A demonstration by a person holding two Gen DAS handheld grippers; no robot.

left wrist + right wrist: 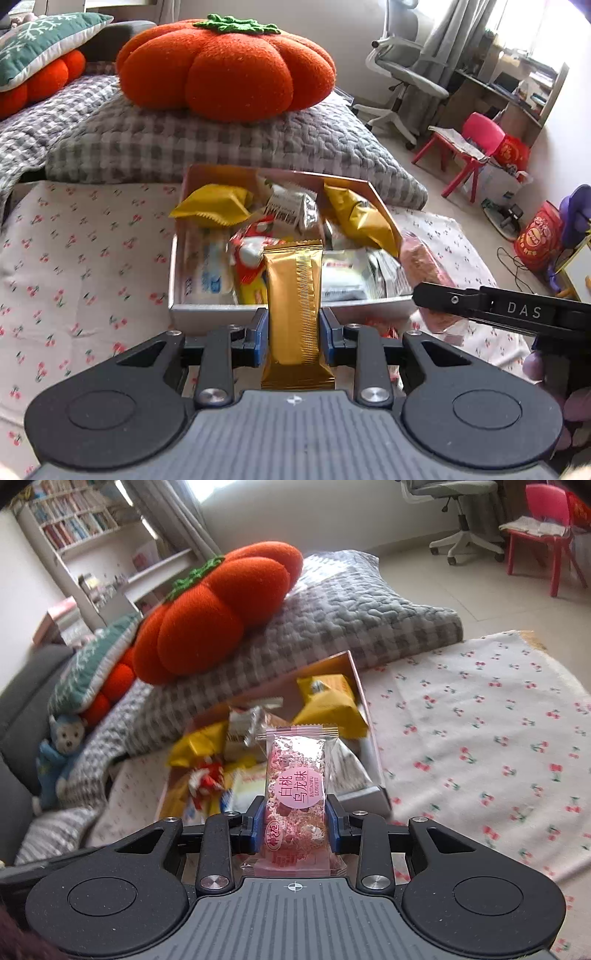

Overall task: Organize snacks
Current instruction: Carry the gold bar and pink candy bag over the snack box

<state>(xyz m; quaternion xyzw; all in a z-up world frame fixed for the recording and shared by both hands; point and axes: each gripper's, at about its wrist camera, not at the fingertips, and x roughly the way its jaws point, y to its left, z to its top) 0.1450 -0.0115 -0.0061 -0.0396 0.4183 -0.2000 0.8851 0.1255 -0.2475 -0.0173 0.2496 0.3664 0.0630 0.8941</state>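
Note:
A shallow pink box [177,258] holds several wrapped snacks, among them yellow packets [214,206]. My left gripper [293,328] is shut on a gold snack bar [293,295], held upright just in front of the box's near wall. My right gripper [295,812] is shut on a pink snack packet [295,782] with a round label, held near the box [376,794]. In the left wrist view the right gripper's arm [498,306] reaches in from the right, with the pink packet [421,262] beside the box's right wall.
The box sits on a white cherry-print cloth [85,266]. Behind it lie a grey checked cushion [221,144] and an orange pumpkin pillow [225,66]. An office chair [402,74] and a red child's chair [469,147] stand on the floor to the right.

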